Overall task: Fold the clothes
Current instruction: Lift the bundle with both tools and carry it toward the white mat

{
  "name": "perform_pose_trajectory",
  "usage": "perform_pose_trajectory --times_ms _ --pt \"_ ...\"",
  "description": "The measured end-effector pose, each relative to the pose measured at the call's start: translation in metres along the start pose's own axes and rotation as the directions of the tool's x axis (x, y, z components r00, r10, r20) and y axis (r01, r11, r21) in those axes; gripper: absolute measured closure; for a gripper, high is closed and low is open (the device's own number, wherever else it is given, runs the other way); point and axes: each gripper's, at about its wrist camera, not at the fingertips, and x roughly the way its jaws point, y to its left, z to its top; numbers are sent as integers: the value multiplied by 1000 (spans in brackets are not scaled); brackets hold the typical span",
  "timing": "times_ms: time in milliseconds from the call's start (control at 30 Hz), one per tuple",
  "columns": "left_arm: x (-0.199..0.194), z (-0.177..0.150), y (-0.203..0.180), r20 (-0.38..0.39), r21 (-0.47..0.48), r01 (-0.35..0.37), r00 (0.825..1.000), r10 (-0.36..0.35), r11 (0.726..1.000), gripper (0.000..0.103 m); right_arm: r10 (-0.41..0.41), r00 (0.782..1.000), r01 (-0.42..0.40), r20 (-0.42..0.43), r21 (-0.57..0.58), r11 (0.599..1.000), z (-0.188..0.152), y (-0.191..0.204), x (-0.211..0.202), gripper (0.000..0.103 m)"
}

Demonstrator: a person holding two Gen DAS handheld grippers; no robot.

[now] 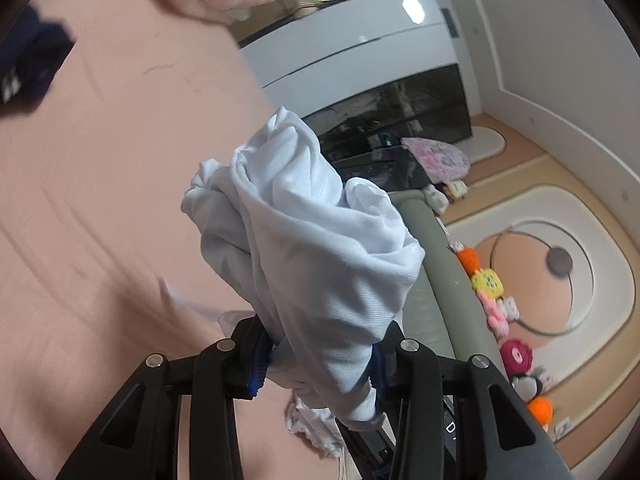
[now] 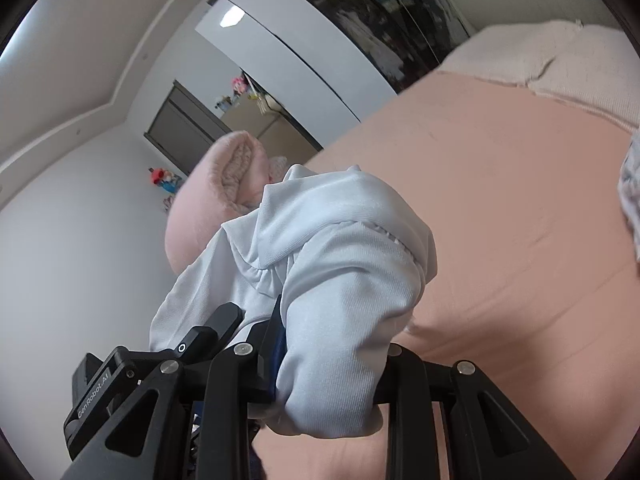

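A white garment [image 1: 308, 240] is bunched up and lifted above the pink bed sheet [image 1: 120, 200]. In the left wrist view my left gripper [image 1: 320, 356] is shut on one part of it, blue pads [image 1: 258, 364] pressing the cloth from both sides. The right wrist view shows another bunched part of the white garment [image 2: 340, 264]. My right gripper [image 2: 332, 360] is shut on that part, and the cloth drapes over and hides its right finger. Fabric hangs down past both grippers.
A navy garment [image 1: 28, 64] lies at the sheet's far left. A patterned white cloth [image 1: 312, 428] lies below the left gripper. A pink plush pillow [image 2: 216, 200] and a cream blanket [image 2: 560, 64] rest on the bed. The grey bed edge [image 1: 444, 272] borders a floor with plush toys [image 1: 488, 284].
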Motion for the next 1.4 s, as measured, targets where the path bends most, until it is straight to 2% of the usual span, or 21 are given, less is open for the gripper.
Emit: perform_pose_trajectory --times_ms 100,267,433,633,900,1400 --pt "-14 -2 -26 -5 49 30 1000 -30 998 67 35 999 -36 39 20 999 9 10 -28 78" --pt "-28 -9 -66 -16 131 28 1000 -26 991 67 56 996 -57 76 2 998 22 27 -73 77" --pt "-43 -27 -89 -30 155 80 997 -76 985 67 85 989 -82 121 -30 996 31 40 -113 77" --pt "-50 -53 -103 -81 161 123 991 -111 979 66 60 989 -50 137 -80 996 48 41 -156 77" --pt "-11 -80 -135 -169 151 191 972 -165 970 66 20 980 1 199 -106 994 70 19 -197 77" --pt "79 -128 -198 -338 174 248 924 -179 953 66 -70 956 76 284 -11 997 121 -63 -251 77"
